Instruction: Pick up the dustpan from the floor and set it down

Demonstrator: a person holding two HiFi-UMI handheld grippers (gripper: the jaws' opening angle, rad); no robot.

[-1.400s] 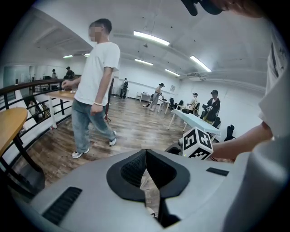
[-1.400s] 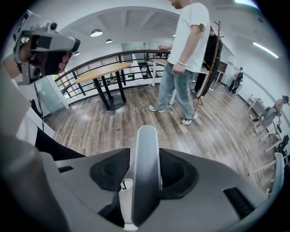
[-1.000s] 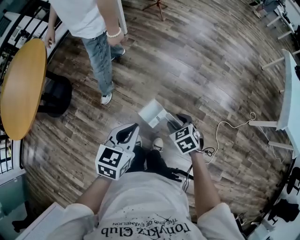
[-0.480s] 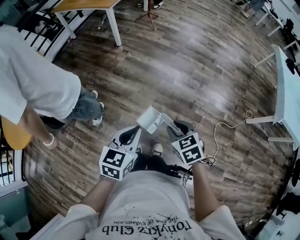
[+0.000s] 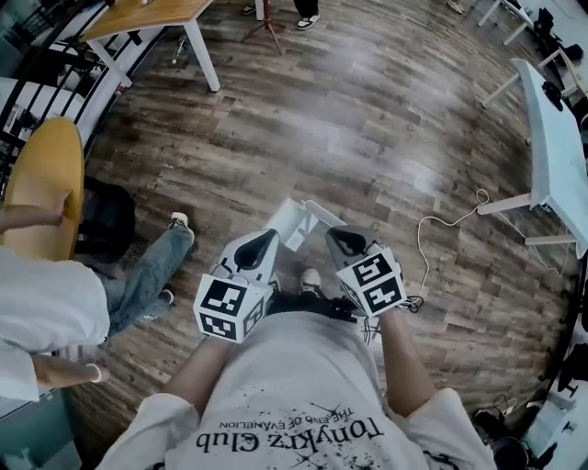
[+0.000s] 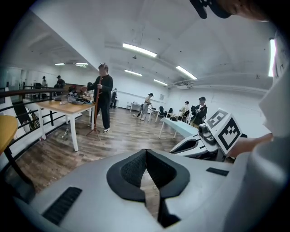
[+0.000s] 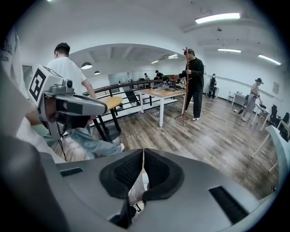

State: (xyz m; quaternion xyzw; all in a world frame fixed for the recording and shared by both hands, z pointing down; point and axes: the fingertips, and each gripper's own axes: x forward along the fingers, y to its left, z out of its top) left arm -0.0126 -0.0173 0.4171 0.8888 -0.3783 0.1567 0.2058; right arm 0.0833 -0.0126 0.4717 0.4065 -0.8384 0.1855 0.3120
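The white dustpan [image 5: 292, 220] hangs above the wood floor, just ahead of both grippers in the head view. Its thin handle [image 5: 322, 217] runs back to my right gripper [image 5: 337, 235]. That gripper's jaws have just been closing and now stand shut on the handle. In the right gripper view a pale strip shows between the black pads [image 7: 156, 174] of my right gripper [image 7: 143, 156]. My left gripper [image 5: 263, 241] is beside the dustpan's left edge. In the left gripper view, my left gripper [image 6: 146, 156] has its pads pressed together on nothing.
A bystander in jeans [image 5: 138, 275] stands close at the left, by a round yellow table [image 5: 46, 184] and a black bag [image 5: 106, 220]. A wooden table [image 5: 156, 14] stands far left, a white table [image 5: 551, 138] at the right. A white cable [image 5: 441, 243] lies on the floor.
The dustpan has come up off the floor with the right gripper. Both grippers are higher. The bystander has walked from the far side round to the left.
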